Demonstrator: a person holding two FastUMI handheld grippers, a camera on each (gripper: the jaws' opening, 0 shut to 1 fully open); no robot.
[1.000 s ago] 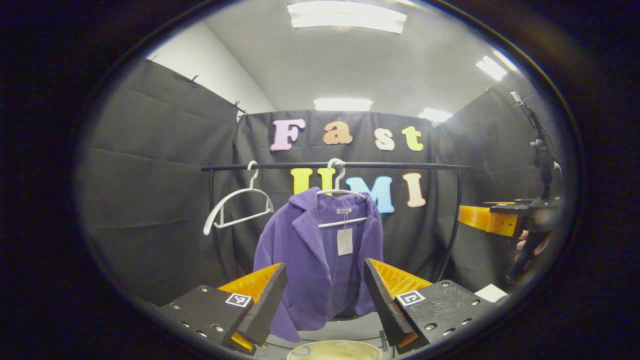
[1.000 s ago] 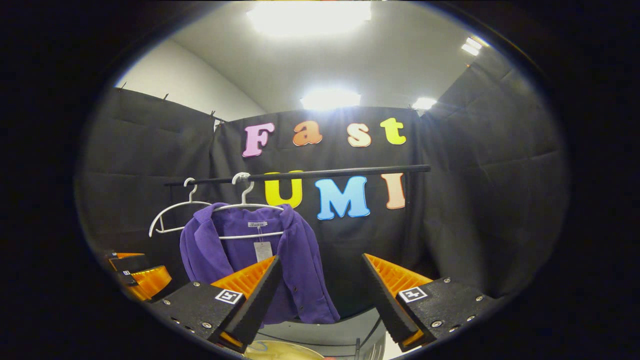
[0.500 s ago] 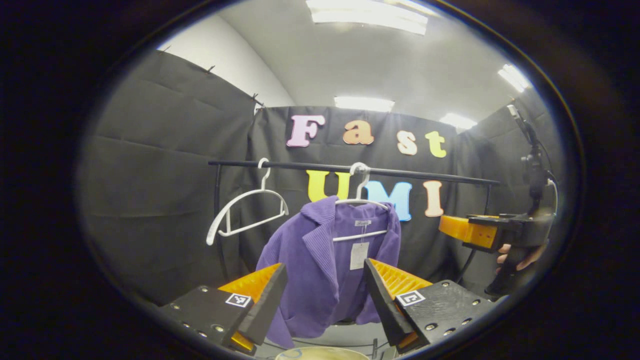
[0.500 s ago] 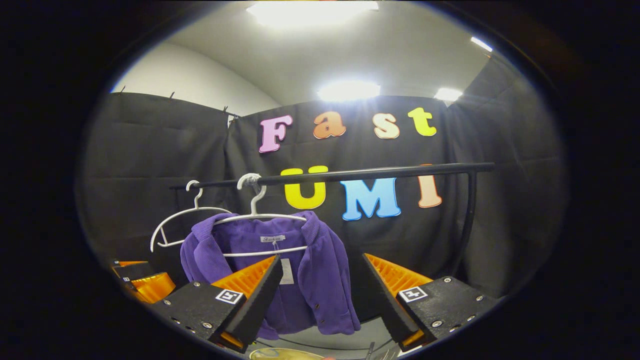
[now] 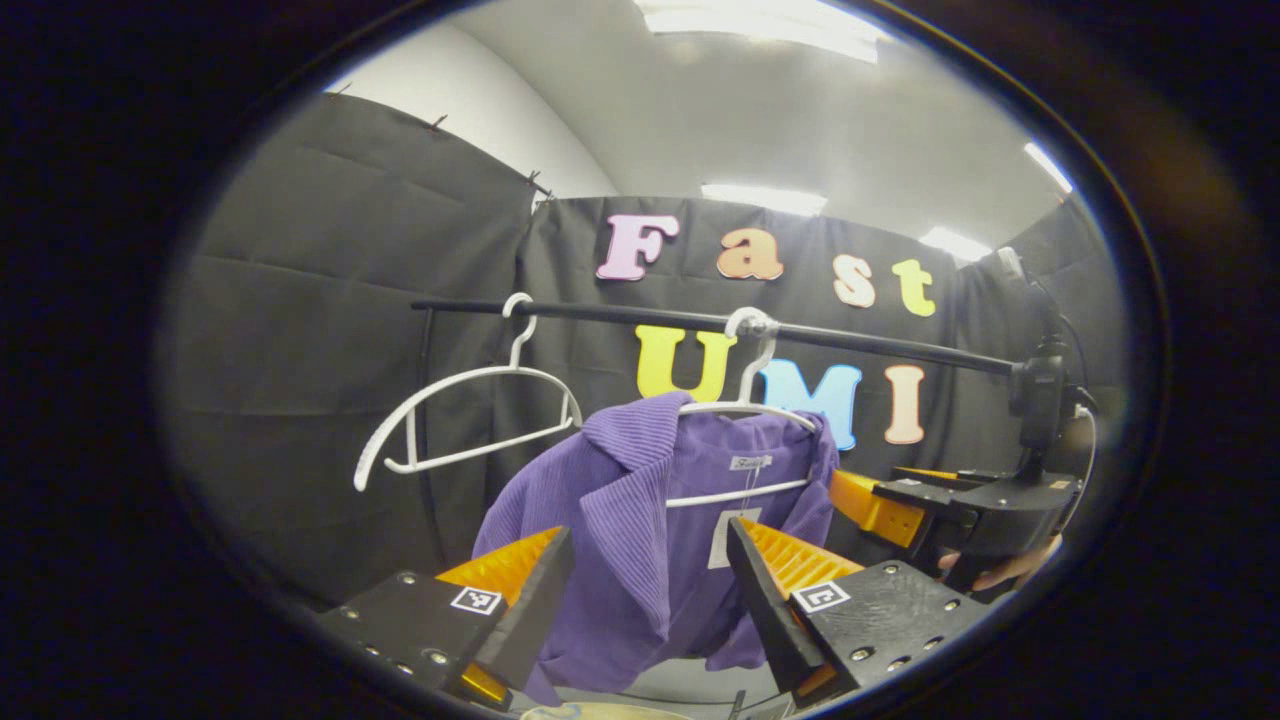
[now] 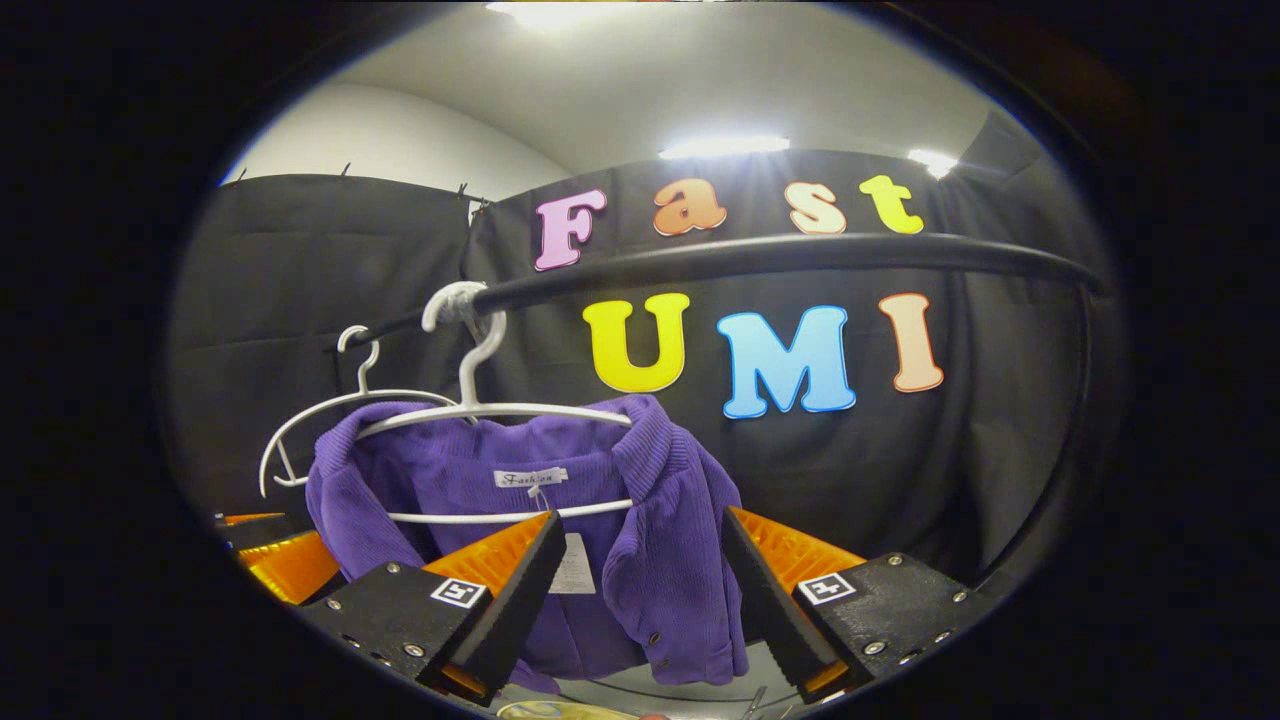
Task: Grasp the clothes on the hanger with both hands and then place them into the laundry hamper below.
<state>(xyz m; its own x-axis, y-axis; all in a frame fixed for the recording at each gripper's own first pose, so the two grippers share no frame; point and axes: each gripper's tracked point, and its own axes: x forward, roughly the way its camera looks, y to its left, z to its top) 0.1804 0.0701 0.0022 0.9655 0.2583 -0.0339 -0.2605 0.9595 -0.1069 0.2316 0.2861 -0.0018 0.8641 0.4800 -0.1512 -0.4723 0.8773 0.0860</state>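
On a white hanger [image 5: 745,410], ribbed purple jacket [image 5: 620,540].

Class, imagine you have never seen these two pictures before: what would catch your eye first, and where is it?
First, the purple jacket, hanging on a white hanger from the black rail in the middle of the booth. Beside it on the rail hangs a bare white hanger. Both tongs are open and point at the jacket: the left tongs frame its front, the right tongs its other side.
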